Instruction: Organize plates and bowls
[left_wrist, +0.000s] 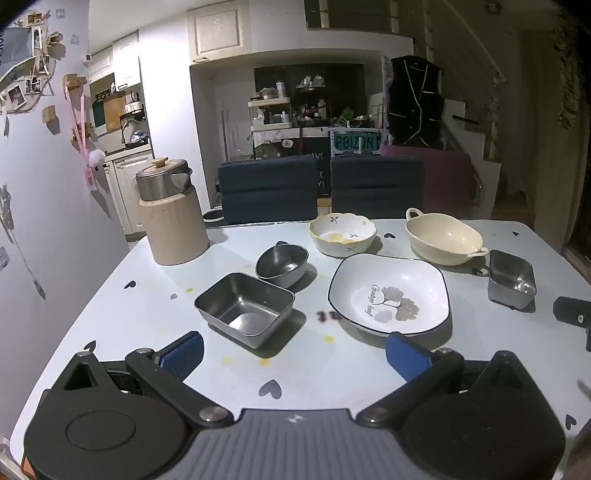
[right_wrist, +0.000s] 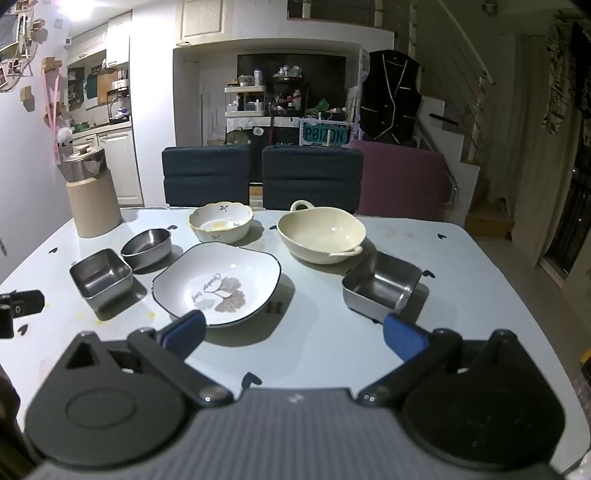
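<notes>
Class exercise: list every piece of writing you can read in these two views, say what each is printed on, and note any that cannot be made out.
"P0IZON": on the teal sign behind the chairs.
"Ginkgo leaf": cursive beside the leaf print on the white plate; fairly small, best guess.
"HAVE": partly hidden white lettering on the dark board between the chairs; the lines below are cut off.
Dark mark on the table near the plate: too blurred to read.

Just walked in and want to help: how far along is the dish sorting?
Nothing looks done: no dishes are stacked. The leaf plate, floral bowl, cream handled bowl, round steel bowl and two steel trays all sit separately. Nothing is in hand: left gripper and right gripper are open and empty. All the sorting remains.
</notes>
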